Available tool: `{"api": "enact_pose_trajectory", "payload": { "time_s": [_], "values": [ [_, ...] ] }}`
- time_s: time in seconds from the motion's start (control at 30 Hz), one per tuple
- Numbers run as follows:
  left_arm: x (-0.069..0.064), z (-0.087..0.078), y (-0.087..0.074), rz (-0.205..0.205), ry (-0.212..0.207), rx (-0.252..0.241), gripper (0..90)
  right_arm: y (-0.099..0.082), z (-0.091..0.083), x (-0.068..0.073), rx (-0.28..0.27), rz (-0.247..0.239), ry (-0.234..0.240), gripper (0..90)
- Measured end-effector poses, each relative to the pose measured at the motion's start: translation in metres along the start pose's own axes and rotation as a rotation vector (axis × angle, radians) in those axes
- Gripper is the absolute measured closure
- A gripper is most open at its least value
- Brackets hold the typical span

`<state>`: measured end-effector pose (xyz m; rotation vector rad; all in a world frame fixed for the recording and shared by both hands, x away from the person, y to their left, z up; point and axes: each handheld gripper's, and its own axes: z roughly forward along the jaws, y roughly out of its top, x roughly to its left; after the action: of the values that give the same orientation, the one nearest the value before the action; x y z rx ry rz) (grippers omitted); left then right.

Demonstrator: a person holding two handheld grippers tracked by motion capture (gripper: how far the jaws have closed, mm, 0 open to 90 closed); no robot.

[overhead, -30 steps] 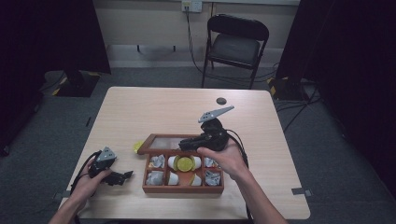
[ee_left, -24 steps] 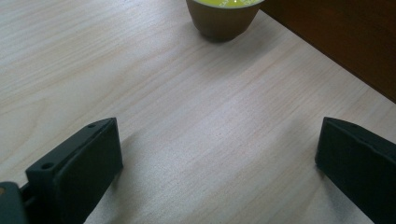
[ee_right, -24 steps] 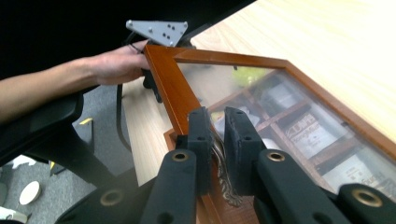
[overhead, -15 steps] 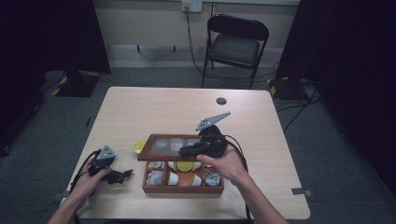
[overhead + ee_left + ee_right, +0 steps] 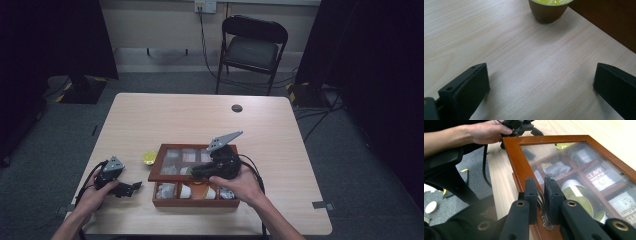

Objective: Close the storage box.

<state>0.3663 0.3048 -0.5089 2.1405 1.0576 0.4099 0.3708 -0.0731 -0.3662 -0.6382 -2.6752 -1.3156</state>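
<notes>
A wooden box (image 5: 161, 202) of compartments with wrapped packets stands at the table's near middle. Its glass-paned lid (image 5: 162, 157) is tilted up at the front. In the right gripper view my right gripper (image 5: 540, 195) is shut on the small metal handle (image 5: 544, 216) at the front edge of the lid's wooden frame (image 5: 516, 160). From above, that right gripper (image 5: 200, 172) sits over the box's middle. My left gripper (image 5: 131, 187) rests open on the table left of the box. Its jaws stand wide apart around bare wood (image 5: 541, 85), with a small cup of yellow liquid (image 5: 548, 8) ahead.
The yellow cup (image 5: 149, 158) stands by the box's far left corner. A small black disc (image 5: 237, 108) lies on the table's far side (image 5: 175, 120). A folding chair (image 5: 252, 47) stands behind the table. Cables trail from both grippers.
My right gripper has come down and toward me with the lid handle in it, and the lid has tilted lower over the box. The left gripper has stayed put.
</notes>
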Motion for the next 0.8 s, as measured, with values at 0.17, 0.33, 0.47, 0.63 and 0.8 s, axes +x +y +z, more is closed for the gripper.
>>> {"api": "enact_pose_trajectory", "payload": {
  "time_s": [0.17,0.33,0.47,0.63,0.8],
  "values": [
    [0.0,0.0,0.0,0.0,0.0,0.0,0.0,-0.003,0.003,0.001,0.008,0.001,0.005,81.5],
    [0.0,0.0,0.0,0.0,0.0,0.0,0.0,-0.01,0.008,0.002,0.03,-0.011,0.008,81.5],
    [0.0,0.0,0.0,0.0,0.0,0.0,0.0,-0.012,0.01,0.002,0.034,-0.017,0.01,81.5],
    [0.0,0.0,0.0,0.0,0.0,0.0,0.0,-0.016,0.015,0.003,0.058,-0.024,0.014,81.6],
    [0.0,0.0,0.0,0.0,0.0,0.0,0.0,-0.021,0.021,0.004,0.082,-0.032,0.015,81.6]
  ]
}}
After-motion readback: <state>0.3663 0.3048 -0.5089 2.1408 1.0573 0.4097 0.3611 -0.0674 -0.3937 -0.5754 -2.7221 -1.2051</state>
